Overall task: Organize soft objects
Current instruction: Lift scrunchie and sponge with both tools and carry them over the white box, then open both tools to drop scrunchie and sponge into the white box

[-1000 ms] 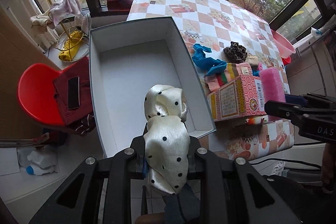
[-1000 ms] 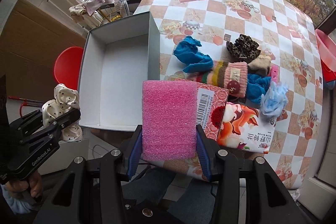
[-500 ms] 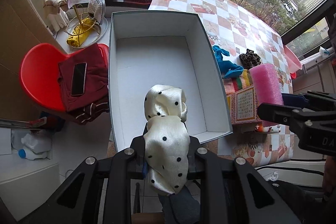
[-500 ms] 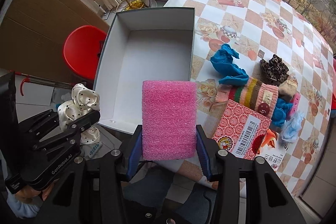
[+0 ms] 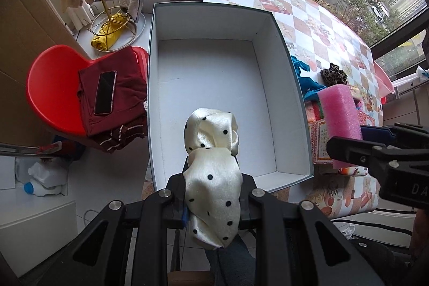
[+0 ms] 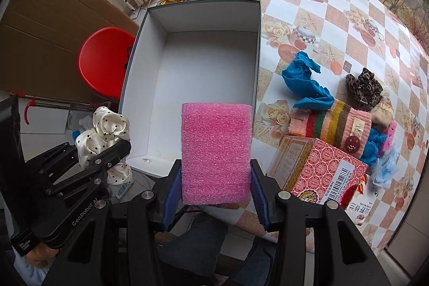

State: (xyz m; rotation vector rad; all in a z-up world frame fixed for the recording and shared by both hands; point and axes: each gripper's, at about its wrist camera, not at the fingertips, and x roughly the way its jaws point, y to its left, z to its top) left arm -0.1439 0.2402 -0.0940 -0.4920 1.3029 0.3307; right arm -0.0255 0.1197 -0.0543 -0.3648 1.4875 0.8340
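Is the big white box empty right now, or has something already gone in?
Empty. The white box shows only bare floor in both views; the polka-dot scrunchie and pink foam block remain clamped in their hand-held grippers.

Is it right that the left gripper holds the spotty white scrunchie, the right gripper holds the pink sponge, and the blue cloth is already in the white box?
Not quite. The blue cloth lies on the table, beside the white box, whose inside shows nothing, as the right wrist view shows. The left gripper does hold the spotty white scrunchie, and the right gripper does hold the pink sponge.
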